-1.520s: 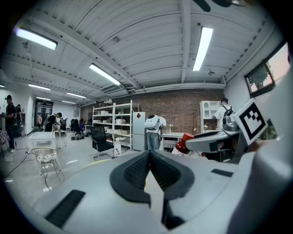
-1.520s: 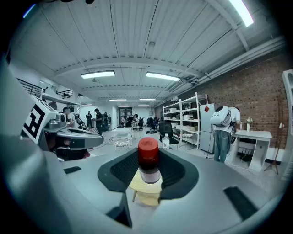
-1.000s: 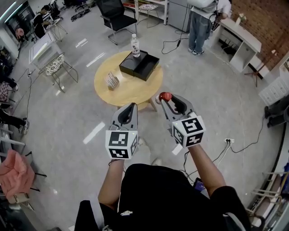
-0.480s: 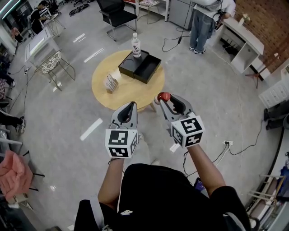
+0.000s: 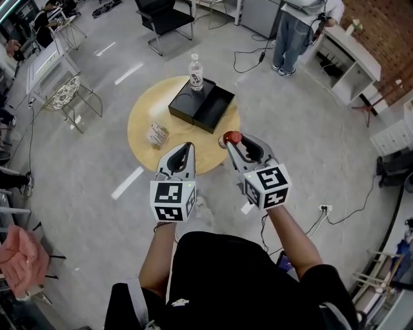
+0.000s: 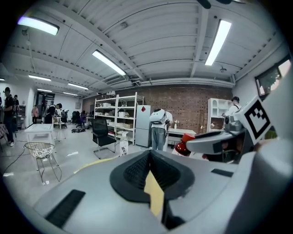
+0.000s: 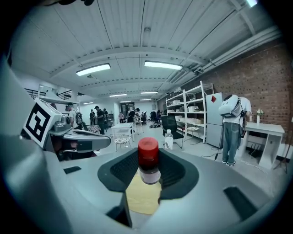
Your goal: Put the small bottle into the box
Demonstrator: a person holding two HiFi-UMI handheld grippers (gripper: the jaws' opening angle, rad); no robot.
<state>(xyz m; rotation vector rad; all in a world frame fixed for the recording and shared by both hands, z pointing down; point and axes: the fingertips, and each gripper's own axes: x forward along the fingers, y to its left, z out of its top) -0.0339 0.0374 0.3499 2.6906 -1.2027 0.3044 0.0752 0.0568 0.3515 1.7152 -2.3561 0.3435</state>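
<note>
One small bottle point(image 5: 232, 137), red cap up, sits pinched upright in the right gripper point(image 5: 237, 145). The right gripper view shows it plainly: the bottle point(image 7: 149, 160) stands between the two dark pads, which press on its body below the cap. So it is up in the air, just short of the near edge of the round wooden table point(image 5: 145, 106), and not in the box.

And the box point(image 5: 216, 105)? It lies black and open on the far half of the table, well apart from the bottle, with a larger clear water bottle point(image 5: 195, 72) standing at its far edge. A small printed packet point(image 5: 155, 134) stands on the table's near left.

Over to the left gripper point(image 5: 186, 151), level with its partner and just beside it. Its jaws are pressed together with nothing between them, as the left gripper view confirms.

Beyond the table, a black chair point(image 5: 164, 19) stands on the grey floor and a person point(image 5: 297, 32) stands by a white counter.
</note>
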